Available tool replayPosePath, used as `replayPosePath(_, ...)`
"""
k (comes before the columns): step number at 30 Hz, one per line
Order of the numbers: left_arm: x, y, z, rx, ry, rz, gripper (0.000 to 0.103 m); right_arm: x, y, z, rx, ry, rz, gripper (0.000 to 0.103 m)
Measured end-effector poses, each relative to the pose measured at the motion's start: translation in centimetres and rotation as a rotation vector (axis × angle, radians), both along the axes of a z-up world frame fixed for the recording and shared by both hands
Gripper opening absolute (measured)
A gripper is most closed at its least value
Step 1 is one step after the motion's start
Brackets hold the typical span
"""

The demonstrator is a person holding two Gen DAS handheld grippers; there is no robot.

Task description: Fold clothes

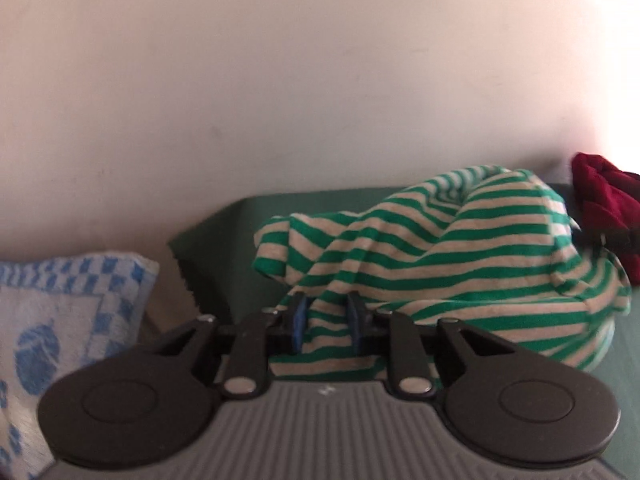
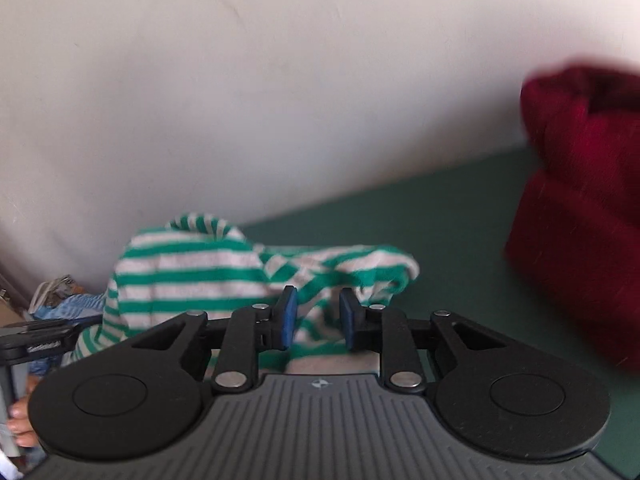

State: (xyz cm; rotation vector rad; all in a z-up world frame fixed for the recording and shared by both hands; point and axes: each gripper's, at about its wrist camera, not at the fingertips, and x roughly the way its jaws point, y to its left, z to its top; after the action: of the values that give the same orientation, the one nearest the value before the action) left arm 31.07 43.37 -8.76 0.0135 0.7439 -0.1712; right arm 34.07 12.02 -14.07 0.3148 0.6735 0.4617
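Note:
A green-and-white striped garment (image 1: 460, 248) lies bunched up on a dark green surface (image 1: 224, 232). My left gripper (image 1: 327, 320) is shut on a fold at its near edge, and striped cloth fills the gap between the blue pads (image 1: 298, 320). In the right wrist view the same garment (image 2: 188, 272) stretches from the left to the centre. My right gripper (image 2: 317, 318) is shut on another bunched part of it, with cloth packed between its blue pads (image 2: 286, 318).
A dark red garment (image 2: 580, 220) is heaped at the right on the green surface (image 2: 440, 232), and also shows as a red heap (image 1: 604, 196) at the right. A blue-and-white checked towel (image 1: 60, 312) lies left. A pale wall (image 1: 320, 80) rises close behind. A person's hand (image 2: 20, 420) shows at lower left.

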Motion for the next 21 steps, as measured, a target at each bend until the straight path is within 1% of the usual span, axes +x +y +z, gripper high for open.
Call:
replayPosePath(1, -1.0, 0.1, 0.8, 0.013, -0.029, -0.014, 0.025, -0.7, 0.1, 1.5, -0.010, -0.053, 0.008, 0.029)
replayPosePath(2, -1.3, 0.1, 1.7, -0.006, -0.054, -0.019, 0.025, -1.1, 0.2, 2.7, -0.011, -0.094, 0.021, 0.031)
replayPosePath(3, -1.6, 0.2, 2.5, -0.025, -0.078, -0.023, 0.030, -0.7, 0.6, 3.2, 0.025, -0.085, 0.057, 0.032)
replayPosePath(4, -1.9, 0.2, 3.4, -0.044, -0.103, -0.028, 0.037, -0.1, 1.1, 3.7, 0.059, -0.073, 0.088, 0.032)
replayPosePath(6, -0.6, -0.8, 3.7, -0.080, -0.091, -0.014, 0.038, 1.5, 3.1, 3.1, 0.096, -0.015, 0.114, 0.034)
replayPosePath(8, 0.8, -2.4, 2.4, -0.072, -0.047, -0.007, 0.038, 3.2, 5.3, 2.1, 0.124, 0.052, 0.134, 0.037)
replayPosePath(9, 1.4, -2.9, 1.2, -0.055, -0.019, 0.005, 0.038, 4.0, 6.2, 1.5, 0.128, 0.079, 0.138, 0.037)
replayPosePath(10, 2.1, -3.5, 0.0, -0.038, 0.009, 0.018, 0.040, 4.5, 6.8, 0.7, 0.097, 0.078, 0.116, 0.033)
replayPosePath(11, 2.1, -3.7, -0.7, -0.018, 0.002, 0.027, 0.042, 4.9, 7.3, 0.0, 0.060, 0.074, 0.096, 0.029)
replayPosePath(12, 1.9, -3.4, -0.5, -0.027, -0.002, 0.024, 0.047, 4.3, 7.2, 0.0, 0.007, 0.064, 0.082, 0.027)
replayPosePath(13, 1.8, -3.1, -0.4, -0.036, -0.006, 0.022, 0.047, 3.1, 6.4, 0.2, -0.014, 0.068, 0.077, 0.028)
replayPosePath(14, 1.6, -2.8, -0.3, -0.046, -0.010, 0.020, 0.047, 3.1, 5.8, 0.6, 0.009, 0.068, 0.077, 0.028)
replayPosePath(15, 1.1, -2.4, 0.4, -0.054, -0.014, 0.006, 0.043, 2.9, 5.0, 1.1, 0.043, 0.063, 0.076, 0.029)
replayPosePath(16, 0.6, -2.1, 1.2, -0.062, -0.018, -0.007, 0.037, 2.0, 3.5, 2.0, 0.120, 0.036, 0.076, 0.032)
replayPosePath(17, -0.5, -1.5, 1.9, -0.059, -0.037, -0.017, 0.038, 1.0, 2.0, 2.8, 0.194, 0.014, 0.077, 0.034)
replayPosePath(18, -1.6, -1.0, 2.7, -0.056, -0.055, -0.026, 0.042, -0.1, 0.4, 3.5, 0.245, 0.013, 0.082, 0.035)
replayPosePath(19, -2.7, -0.5, 3.4, -0.053, -0.073, -0.036, 0.045, -1.5, -0.8, 4.0, 0.245, 0.027, 0.080, 0.036)
replayPosePath(20, -3.7, -0.4, 3.4, -0.048, -0.078, -0.048, 0.045, -2.9, -2.0, 4.3, 0.241, 0.041, 0.081, 0.037)
replayPosePath(21, -4.6, -0.4, 3.4, -0.042, -0.082, -0.060, 0.045, -4.0, -2.4, 4.1, 0.221, 0.057, 0.095, 0.036)
